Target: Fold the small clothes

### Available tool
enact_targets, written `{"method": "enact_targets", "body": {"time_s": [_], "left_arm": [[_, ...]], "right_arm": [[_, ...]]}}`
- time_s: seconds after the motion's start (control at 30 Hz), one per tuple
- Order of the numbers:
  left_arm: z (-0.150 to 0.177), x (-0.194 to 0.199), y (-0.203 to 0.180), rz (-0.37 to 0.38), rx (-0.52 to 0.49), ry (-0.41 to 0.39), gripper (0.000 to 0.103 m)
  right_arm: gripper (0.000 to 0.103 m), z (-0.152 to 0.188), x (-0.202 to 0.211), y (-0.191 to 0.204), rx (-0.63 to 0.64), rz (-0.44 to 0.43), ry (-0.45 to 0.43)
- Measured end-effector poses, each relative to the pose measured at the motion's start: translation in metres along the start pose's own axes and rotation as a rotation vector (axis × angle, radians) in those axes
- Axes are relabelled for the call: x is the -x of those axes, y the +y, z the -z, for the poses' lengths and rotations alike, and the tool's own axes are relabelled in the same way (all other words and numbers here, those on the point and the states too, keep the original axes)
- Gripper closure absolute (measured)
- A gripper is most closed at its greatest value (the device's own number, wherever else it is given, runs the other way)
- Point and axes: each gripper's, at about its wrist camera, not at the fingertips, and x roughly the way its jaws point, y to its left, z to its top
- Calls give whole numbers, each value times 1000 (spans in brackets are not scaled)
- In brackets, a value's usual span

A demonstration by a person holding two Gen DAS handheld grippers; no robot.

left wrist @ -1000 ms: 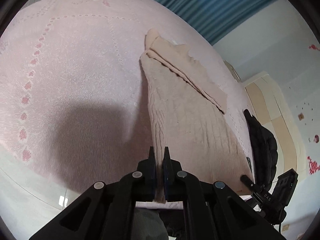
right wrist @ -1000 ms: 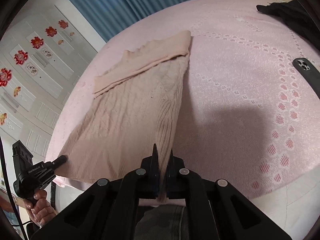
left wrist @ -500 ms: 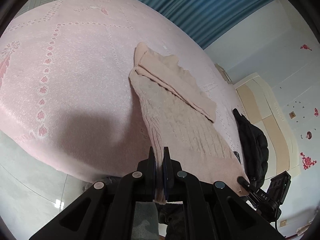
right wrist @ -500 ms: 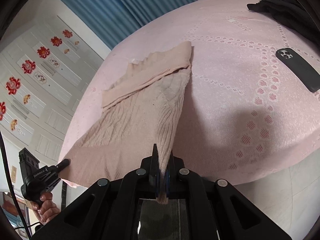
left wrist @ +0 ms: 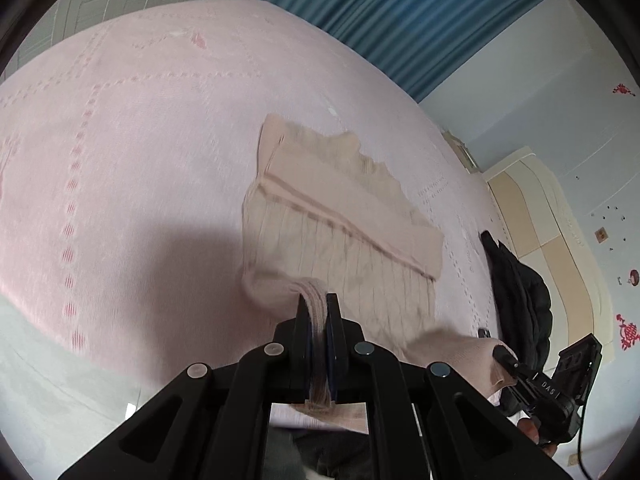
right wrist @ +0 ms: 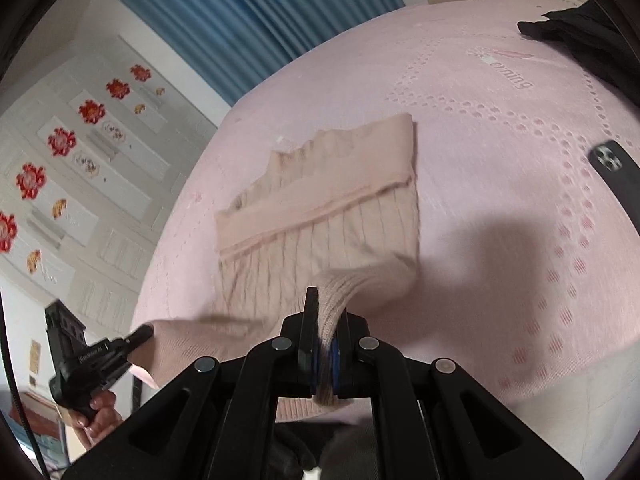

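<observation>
A beige ribbed knit sweater [left wrist: 340, 236] lies on the pink bed [left wrist: 132, 152], its sleeves folded across the upper part. My left gripper [left wrist: 318, 312] is shut on the left corner of its ribbed hem, lifted and curling forward over the body. My right gripper [right wrist: 326, 308] is shut on the right hem corner of the sweater [right wrist: 320, 216], also raised. Each gripper shows in the other's view: the right one [left wrist: 504, 354], the left one [right wrist: 140, 334].
A black jacket [left wrist: 520, 292] lies at the bed's right side, also seen in the right wrist view [right wrist: 580, 36]. A dark phone [right wrist: 616, 172] lies on the bed to the right. Blue curtains [left wrist: 400, 24] hang behind the pink bed [right wrist: 500, 120].
Both grippers have lifted the hem off the bed edge and carried it forward toward the collar, so the lower part of the sweater now bends up and over.
</observation>
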Motion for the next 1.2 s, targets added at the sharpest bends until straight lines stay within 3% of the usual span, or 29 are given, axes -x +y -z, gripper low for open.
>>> {"method": "enact_targets", "body": {"time_s": [0.17,0.4,0.67,0.83,0.87,0.9,0.97,1.0,1.2], "left_arm": [[-47,-24,-7,-27,-11,-18,97],[-111,-78,-2,-46,59,-16,97],[-158,-144,-10,-58,28,-4,97],[-179,-177,-19,-66,-29,20,96],[-182,-182,-19,-63,-34,17,92],[-185,-186,-19,-75,-35,15,80],[-187,-187,-16,-93,-33,2,68],[-187,-187,-15,-93,-34,-1,64],[-170,-178,-4,-99,-54,26,61]], "right_arm": [[98,-52,-29,3,-60,-47,-16],[98,-111,-76,-1,-138,-137,-22],[98,-159,-149,-22,-193,-111,6],[97,-180,-188,-20,-125,-42,29],[92,-184,-195,-19,-99,-13,32],[90,-186,-200,-19,-77,10,35],[73,-188,-208,-22,-57,30,42],[71,-187,-209,-23,-52,24,41],[71,-164,-204,-23,6,67,68]]}}
